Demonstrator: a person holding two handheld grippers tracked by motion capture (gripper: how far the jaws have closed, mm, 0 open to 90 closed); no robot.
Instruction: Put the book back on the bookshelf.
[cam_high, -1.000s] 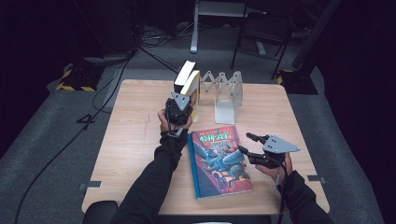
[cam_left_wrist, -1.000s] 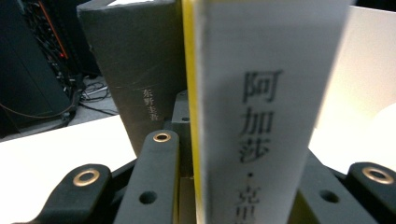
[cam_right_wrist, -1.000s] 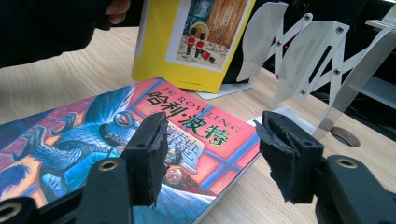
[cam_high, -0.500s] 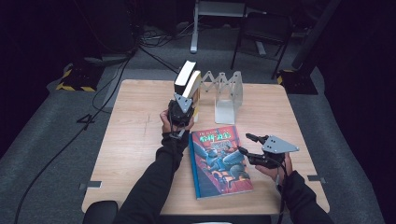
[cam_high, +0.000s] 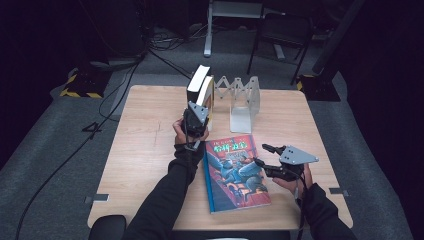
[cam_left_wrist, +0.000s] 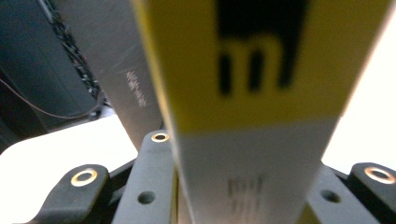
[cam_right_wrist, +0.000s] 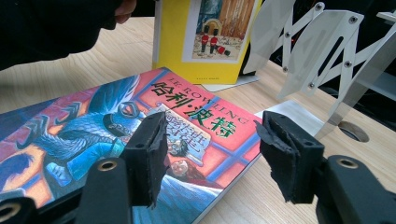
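A yellow book (cam_high: 201, 89) stands upright at the left end of a white folding rack (cam_high: 242, 99). My left gripper (cam_high: 196, 114) is shut on its spine from the near side. The spine (cam_left_wrist: 252, 93) runs up between that gripper's jaws (cam_left_wrist: 243, 196) in the left gripper view. A colourful book with a blue spine (cam_high: 234, 172) lies flat on the table. My right gripper (cam_high: 261, 154) hovers open at its right edge. In the right gripper view the open pads (cam_right_wrist: 210, 140) sit above the flat book's cover (cam_right_wrist: 93, 135), with nothing between them. Behind it stands the yellow book (cam_right_wrist: 205, 37).
The wooden table (cam_high: 145, 145) has free room on its left half. The rack's zigzag dividers (cam_right_wrist: 317, 51) rise just beyond the flat book. The person's dark sleeve (cam_right_wrist: 51, 23) reaches in at the left. Cables and chair legs lie on the floor behind the table.
The yellow book in the left gripper has shifted only slightly at the rack's end. The right gripper has stayed where it was.
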